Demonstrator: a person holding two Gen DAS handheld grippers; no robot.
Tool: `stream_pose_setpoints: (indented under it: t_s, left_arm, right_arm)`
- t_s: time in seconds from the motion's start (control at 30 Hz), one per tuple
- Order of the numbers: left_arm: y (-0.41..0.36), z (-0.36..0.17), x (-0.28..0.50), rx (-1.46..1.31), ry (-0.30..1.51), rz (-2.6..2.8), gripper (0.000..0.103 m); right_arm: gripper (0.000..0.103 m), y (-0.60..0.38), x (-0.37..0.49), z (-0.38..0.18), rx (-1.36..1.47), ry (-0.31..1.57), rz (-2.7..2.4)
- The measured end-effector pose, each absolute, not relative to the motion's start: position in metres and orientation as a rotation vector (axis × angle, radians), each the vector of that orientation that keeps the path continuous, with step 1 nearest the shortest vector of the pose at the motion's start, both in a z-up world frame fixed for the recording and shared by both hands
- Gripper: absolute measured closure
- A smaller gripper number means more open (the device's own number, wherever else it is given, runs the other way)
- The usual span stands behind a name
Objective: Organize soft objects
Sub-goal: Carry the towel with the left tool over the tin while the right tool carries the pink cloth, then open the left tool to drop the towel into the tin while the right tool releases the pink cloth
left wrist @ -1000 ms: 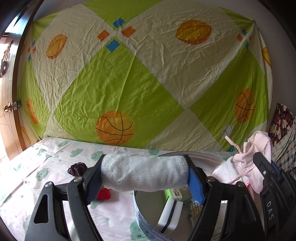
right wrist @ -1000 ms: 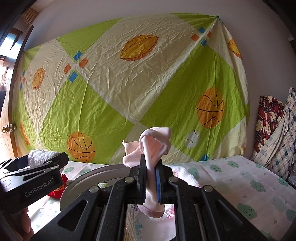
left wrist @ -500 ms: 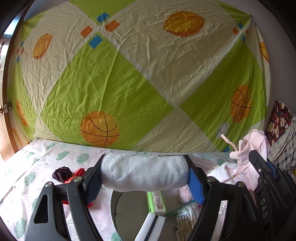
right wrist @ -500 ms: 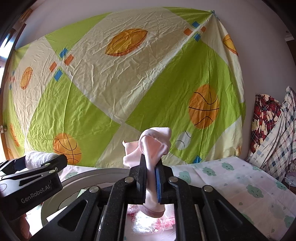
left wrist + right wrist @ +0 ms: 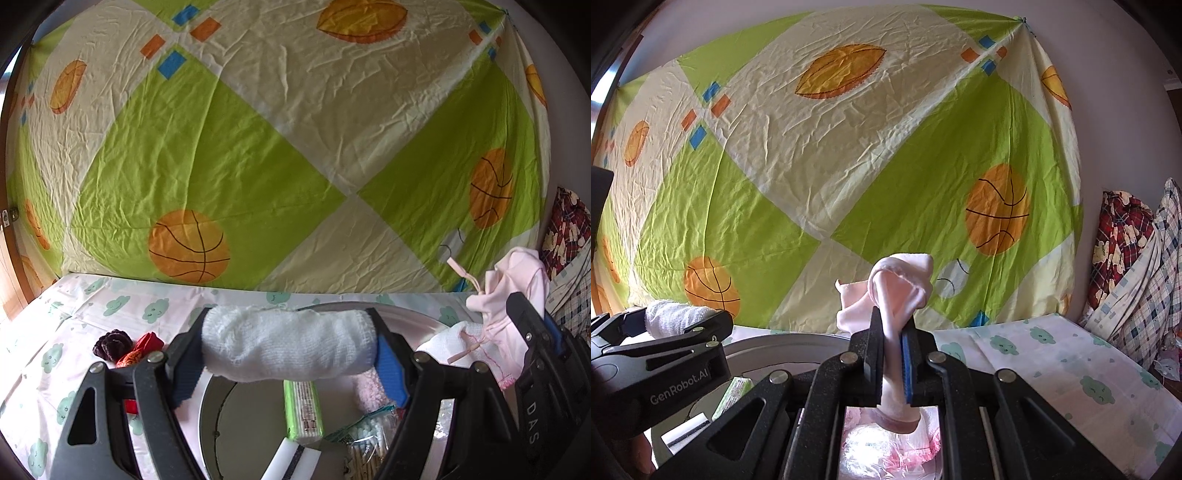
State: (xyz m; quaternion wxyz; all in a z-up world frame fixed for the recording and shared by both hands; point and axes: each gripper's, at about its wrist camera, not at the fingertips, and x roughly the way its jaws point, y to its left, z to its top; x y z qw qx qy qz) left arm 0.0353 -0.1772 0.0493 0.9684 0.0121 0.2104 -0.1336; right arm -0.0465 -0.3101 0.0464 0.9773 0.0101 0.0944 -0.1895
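Note:
My left gripper is shut on a rolled white towel, held across its jaws above a round metal basin; the towel also shows in the right wrist view. My right gripper is shut on a pale pink cloth, which sticks up above the jaws and hangs below them. The pink cloth and right gripper also show at the right of the left wrist view. The left gripper shows at the left of the right wrist view.
The basin holds a green packet, a white sponge, a bag of cotton swabs and a fluffy pink item. A dark maroon item and a red item lie on the cloud-print sheet. Plaid fabrics hang at right.
Both grippers moved a little to the right and forward over the basin with their cloths still held. More of the basin's contents show under the left gripper.

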Motion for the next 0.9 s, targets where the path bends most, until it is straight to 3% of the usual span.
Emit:
stream_pose_setpoints:
  t_s: [0.9]
  left_arm:
    - [-0.197, 0.025, 0.062, 0.192, 0.635, -0.226, 0.023]
  right_arm:
    - [0.094, -0.318, -0.017, 0.03, 0.088, 0.434, -0.279]
